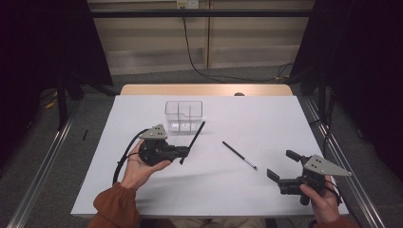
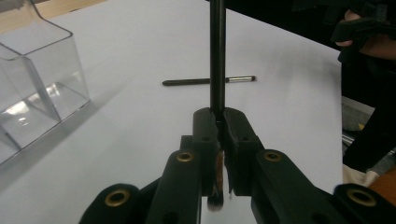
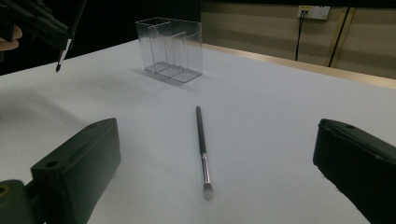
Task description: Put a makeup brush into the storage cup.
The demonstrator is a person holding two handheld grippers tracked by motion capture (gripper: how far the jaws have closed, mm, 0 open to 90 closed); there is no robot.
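Observation:
My left gripper (image 1: pixel 186 152) is shut on a thin black brush (image 1: pixel 196 137), held above the white table (image 1: pixel 266 118) just in front of a clear divided organiser (image 1: pixel 184 115). In the left gripper view the brush (image 2: pixel 217 56) runs up from between the pressed jaws (image 2: pixel 219 126), its bristle end near the camera. A second black brush (image 1: pixel 240 155) with a silver ferrule lies flat mid-table. My right gripper (image 1: pixel 280 164) stands open near the front right, and in its own view that brush (image 3: pixel 202 140) lies ahead between the spread jaws (image 3: pixel 217 135), untouched.
The organiser (image 3: pixel 170 46) stands empty toward the table's far middle. A wooden strip (image 1: pixel 204 89) edges the far side. Metal rails (image 1: pixel 43 171) run along the floor on both sides, and a black cable (image 1: pixel 199 61) trails across the floor behind.

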